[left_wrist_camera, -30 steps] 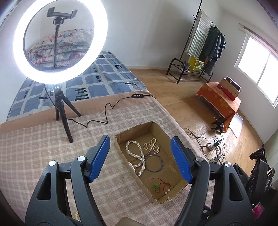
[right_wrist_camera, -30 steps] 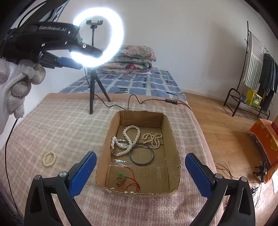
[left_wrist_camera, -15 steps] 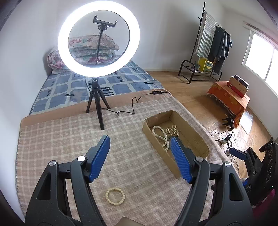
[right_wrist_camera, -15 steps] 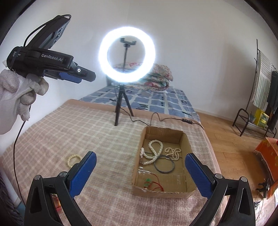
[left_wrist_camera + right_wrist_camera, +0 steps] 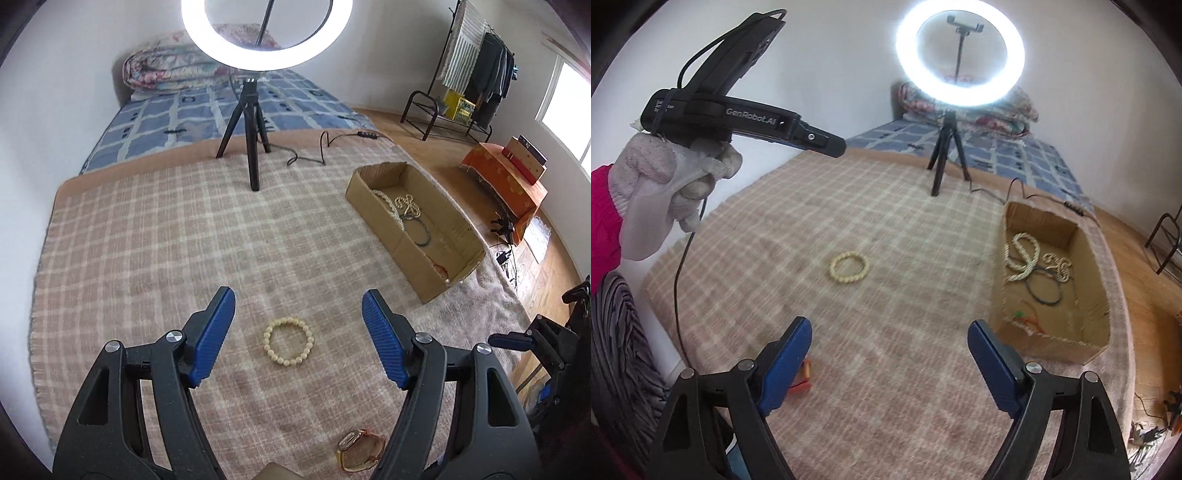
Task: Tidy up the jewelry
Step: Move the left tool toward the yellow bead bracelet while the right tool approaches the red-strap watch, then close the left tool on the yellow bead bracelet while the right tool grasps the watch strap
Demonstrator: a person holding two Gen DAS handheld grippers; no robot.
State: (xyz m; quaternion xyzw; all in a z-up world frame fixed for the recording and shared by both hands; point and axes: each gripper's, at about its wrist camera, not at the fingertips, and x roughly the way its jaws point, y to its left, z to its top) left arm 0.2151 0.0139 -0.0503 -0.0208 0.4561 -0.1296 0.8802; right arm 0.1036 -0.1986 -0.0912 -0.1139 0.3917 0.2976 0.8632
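Both tools tilted downward, left tool (image 5: 298,325) (apparently empty) over bracelet (image 5: 289,341).

The left gripper (image 5: 298,325) is being held angled downward by a gloved hand (image 5: 665,192), jaws apart and empty. The right gripper (image 5: 889,354) is being narrowed, nothing between its jaws.

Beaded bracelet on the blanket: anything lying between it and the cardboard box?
No. In both wrist views only bare checked blanket lies between the beaded bracelet and the cardboard box.
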